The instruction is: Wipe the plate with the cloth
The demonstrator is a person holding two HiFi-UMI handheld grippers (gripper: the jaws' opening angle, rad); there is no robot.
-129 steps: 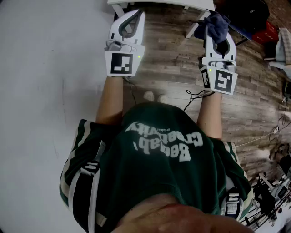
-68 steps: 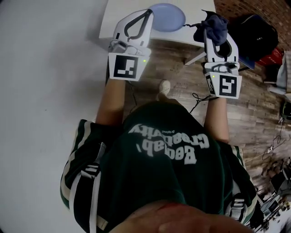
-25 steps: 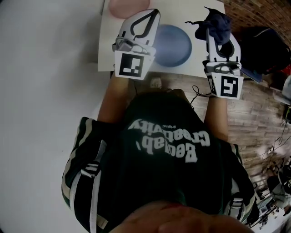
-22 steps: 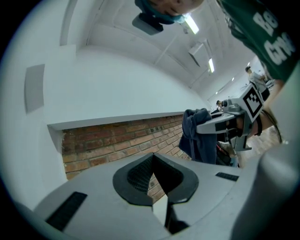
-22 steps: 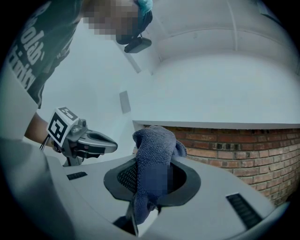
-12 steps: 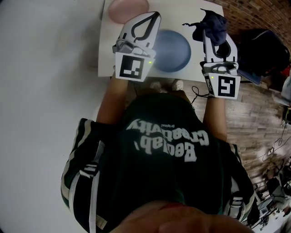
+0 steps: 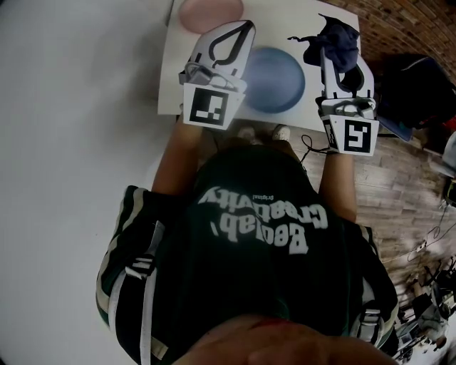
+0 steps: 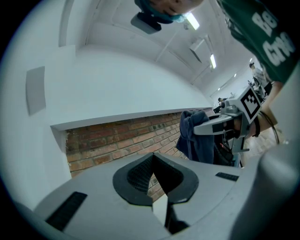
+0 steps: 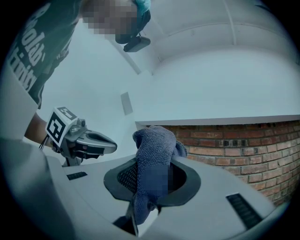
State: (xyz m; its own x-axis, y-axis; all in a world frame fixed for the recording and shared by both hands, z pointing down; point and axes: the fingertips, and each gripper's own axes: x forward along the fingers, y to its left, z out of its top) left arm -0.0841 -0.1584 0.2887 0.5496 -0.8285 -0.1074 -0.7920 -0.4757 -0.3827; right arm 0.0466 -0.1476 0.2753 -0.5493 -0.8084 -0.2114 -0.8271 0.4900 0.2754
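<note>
In the head view, the person is standing at the near edge of the white worktop (image 7: 285,18) and holding both grippers out over it. The blue plate (image 7: 278,71) is lying flat on the worktop between them, partly under the left gripper (image 7: 244,27), with a pink plate (image 7: 206,13) sitting beyond it at the far left. The right gripper (image 7: 331,46) is carrying the dark blue cloth (image 7: 338,36) bunched at its tip, hanging just to the right of the blue plate and apparently not touching it. Judging by this, the wiping is not yet beginning: the cloth is in hand and the plate in reach, but bringing the cloth down and rubbing across the plate is all left to do.

In the left gripper view, the fingers (image 8: 140,176) are lying clenched together with nothing between them, pointing out toward a brick wall (image 8: 117,138).

In the right gripper view, the fingers (image 9: 123,180) are clamping the cloth (image 9: 154,150), which is bulging up out of their grip and trailing down between them. The plate is not showing here.
</note>
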